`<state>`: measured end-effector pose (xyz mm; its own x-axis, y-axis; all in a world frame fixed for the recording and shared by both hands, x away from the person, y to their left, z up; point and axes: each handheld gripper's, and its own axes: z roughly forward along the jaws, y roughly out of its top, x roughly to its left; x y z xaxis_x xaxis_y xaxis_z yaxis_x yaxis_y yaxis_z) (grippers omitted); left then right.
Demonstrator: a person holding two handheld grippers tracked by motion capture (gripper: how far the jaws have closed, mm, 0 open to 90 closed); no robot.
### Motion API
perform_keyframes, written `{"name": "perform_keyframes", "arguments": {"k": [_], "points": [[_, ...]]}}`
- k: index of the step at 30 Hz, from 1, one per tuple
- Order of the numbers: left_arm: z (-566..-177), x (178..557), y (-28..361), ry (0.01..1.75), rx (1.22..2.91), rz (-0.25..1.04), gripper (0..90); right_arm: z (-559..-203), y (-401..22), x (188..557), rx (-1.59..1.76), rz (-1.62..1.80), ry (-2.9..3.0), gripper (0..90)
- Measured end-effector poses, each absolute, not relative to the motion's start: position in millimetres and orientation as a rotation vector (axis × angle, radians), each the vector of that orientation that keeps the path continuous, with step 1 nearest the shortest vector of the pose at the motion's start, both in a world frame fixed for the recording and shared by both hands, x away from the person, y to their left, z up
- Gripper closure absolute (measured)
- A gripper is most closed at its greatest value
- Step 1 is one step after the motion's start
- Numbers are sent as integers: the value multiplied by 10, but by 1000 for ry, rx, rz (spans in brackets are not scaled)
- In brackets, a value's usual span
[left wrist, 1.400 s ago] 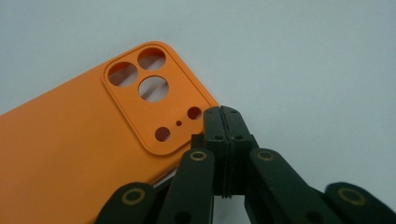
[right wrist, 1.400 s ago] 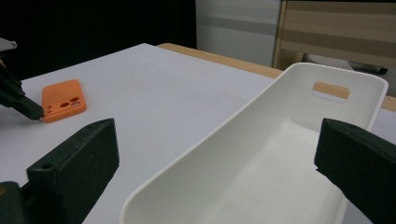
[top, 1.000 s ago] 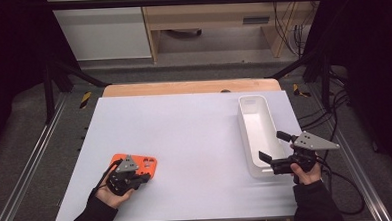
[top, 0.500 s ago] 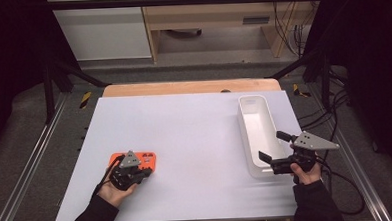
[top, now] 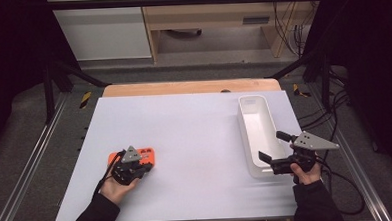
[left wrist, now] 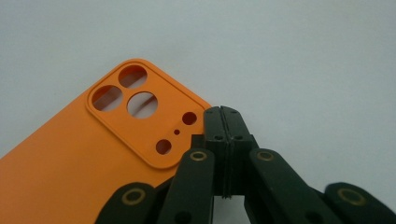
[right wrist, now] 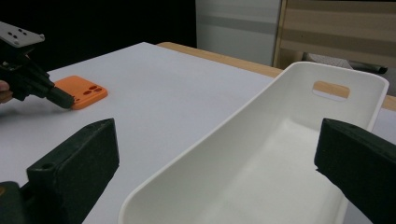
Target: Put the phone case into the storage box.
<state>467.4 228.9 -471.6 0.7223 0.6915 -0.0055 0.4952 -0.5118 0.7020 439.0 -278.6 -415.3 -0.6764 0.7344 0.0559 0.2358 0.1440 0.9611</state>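
Left gripper (left wrist: 223, 122) jaws pressed together, tips at orange phone case (left wrist: 93, 154) edge near tabletop's front-left corner, likely levering; right gripper (top: 275, 152) spread astride white bin (top: 255, 133) end, steadying it.

White table top (top: 195, 135), wooden board (top: 183, 87) at its far edge, metal frame rails (top: 33, 152), cables (top: 344, 104) on the floor

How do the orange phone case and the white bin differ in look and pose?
The phone case is orange, thin and flat; the bin is white, deep and hollow. The phone case has round camera holes; the bin has one slot handle. The phone case lies at the table's left; the bin stands at its right. Both rest on the table.
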Motion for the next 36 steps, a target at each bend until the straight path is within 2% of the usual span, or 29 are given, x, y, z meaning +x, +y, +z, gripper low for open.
{"name": "perform_keyframes", "arguments": {"k": [36], "points": [[-4739, 5016, 2337, 996, 2162, 441, 898, -4153, -2783, 4391, 926, 1554, 2003, 5]]}}
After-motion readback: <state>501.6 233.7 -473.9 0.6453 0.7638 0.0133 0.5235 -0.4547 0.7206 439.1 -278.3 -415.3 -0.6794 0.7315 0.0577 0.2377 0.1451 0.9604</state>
